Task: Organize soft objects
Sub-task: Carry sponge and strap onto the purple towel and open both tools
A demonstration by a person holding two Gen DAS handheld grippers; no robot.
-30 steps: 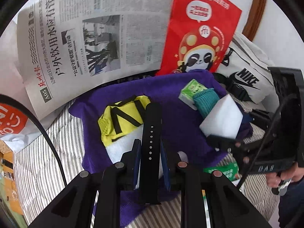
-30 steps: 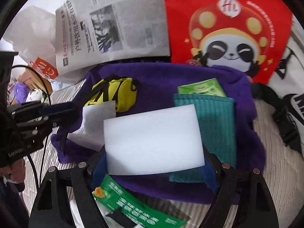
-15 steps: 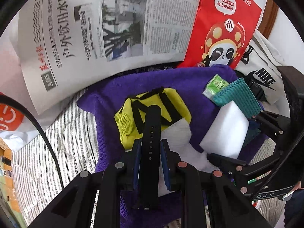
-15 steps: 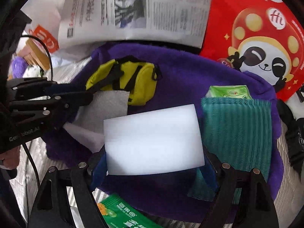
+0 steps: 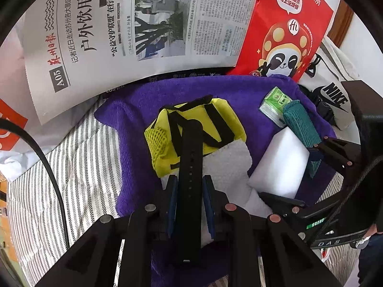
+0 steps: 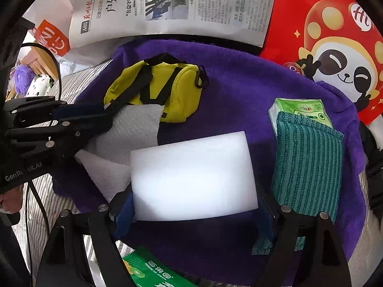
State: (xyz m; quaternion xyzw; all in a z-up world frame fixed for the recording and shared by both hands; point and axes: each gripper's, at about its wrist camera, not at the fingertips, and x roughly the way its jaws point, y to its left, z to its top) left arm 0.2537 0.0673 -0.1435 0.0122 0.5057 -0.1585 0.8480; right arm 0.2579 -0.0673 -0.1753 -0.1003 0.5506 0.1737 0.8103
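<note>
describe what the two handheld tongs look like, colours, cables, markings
Both tongs are matte black frames with silver and copper rivets and blue pads on the fingers. The left tongs trail a black cable and bear white lettering on their side. The right tongs are built alike, with a thin cable.

Grey-and-white striped fabric bedding (image 5: pixel 79 165) as the ground surface, lit by soft, even daylight. Spread over it, a purple fleece cloth (image 6: pixel 241 91). Just beyond the cloth's far edge, an open Chinese newspaper sheet (image 5: pixel 143 24) and a red paper bag printed with a cartoon panda (image 5: pixel 284 35). To the right of the cloth, a white fabric bag with a black Nike logo (image 5: pixel 335 95). Behind the bag, a white wall (image 5: pixel 359 38) with brown wooden trim (image 5: pixel 344 19).
</note>
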